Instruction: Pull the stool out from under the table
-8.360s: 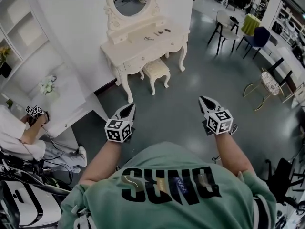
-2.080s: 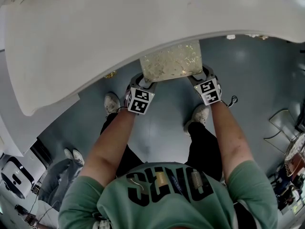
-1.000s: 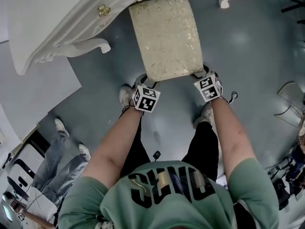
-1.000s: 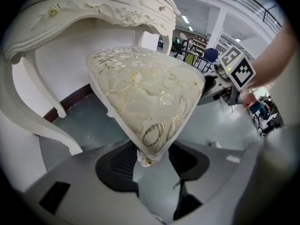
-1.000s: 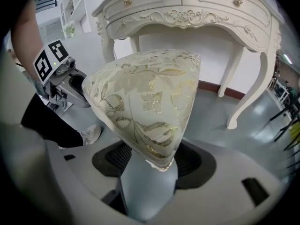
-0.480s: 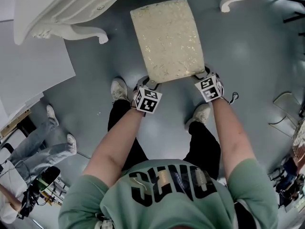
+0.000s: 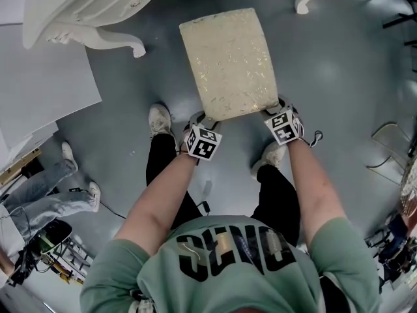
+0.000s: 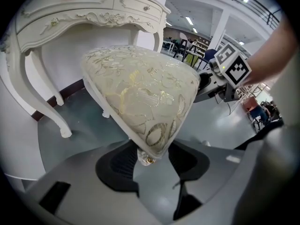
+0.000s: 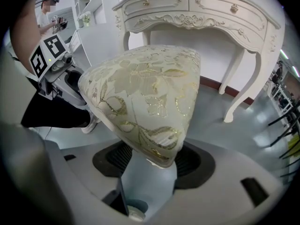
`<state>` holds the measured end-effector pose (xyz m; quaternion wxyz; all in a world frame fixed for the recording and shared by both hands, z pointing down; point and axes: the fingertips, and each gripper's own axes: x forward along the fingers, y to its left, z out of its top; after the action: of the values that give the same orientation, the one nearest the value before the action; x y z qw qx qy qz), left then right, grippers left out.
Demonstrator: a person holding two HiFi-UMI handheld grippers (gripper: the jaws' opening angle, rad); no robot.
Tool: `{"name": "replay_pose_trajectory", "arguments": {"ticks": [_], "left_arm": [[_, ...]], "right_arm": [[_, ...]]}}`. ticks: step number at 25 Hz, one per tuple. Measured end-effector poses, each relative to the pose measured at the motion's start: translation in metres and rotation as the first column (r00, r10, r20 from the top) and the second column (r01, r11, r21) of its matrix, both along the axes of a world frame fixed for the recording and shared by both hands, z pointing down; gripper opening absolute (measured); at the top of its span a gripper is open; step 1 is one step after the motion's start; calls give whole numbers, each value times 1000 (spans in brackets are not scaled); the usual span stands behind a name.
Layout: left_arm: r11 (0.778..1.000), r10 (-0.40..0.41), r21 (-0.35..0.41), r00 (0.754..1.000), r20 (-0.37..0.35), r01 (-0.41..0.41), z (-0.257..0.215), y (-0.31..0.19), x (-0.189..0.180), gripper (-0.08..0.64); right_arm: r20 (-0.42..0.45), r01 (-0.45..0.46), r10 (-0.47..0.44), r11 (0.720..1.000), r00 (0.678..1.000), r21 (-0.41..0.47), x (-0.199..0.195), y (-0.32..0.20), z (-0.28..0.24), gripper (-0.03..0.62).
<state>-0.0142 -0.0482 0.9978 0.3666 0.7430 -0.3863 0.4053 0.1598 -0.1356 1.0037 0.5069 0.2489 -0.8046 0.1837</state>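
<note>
The white desk (image 7: 78,5) fills the upper left. The gold-patterned stool (image 7: 228,60) stands clear of it at upper centre. The left claw (image 7: 201,118) and right claw (image 7: 281,104) each clamp 1 near corner. The shirt lettering (image 7: 228,253) is creased and unreadable.

Left claw (image 7: 206,119), right claw (image 7: 276,107) clamped, angled downward

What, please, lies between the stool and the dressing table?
Only bare grey floor separates the stool from the table, as the head view shows.
</note>
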Motion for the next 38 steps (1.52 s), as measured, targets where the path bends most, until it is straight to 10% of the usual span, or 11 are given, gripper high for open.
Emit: {"name": "replay_pose_trajectory", "arguments": {"ticks": [23, 38], "left_arm": [[994, 103, -43, 994, 44, -101, -31, 17, -36, 262], [982, -9, 189, 998, -55, 20, -281, -73, -75, 259]], "right_arm": [[-29, -79, 79, 997, 996, 5, 28, 14, -54, 272], [114, -210, 192, 961, 975, 181, 24, -31, -291, 220]]}}
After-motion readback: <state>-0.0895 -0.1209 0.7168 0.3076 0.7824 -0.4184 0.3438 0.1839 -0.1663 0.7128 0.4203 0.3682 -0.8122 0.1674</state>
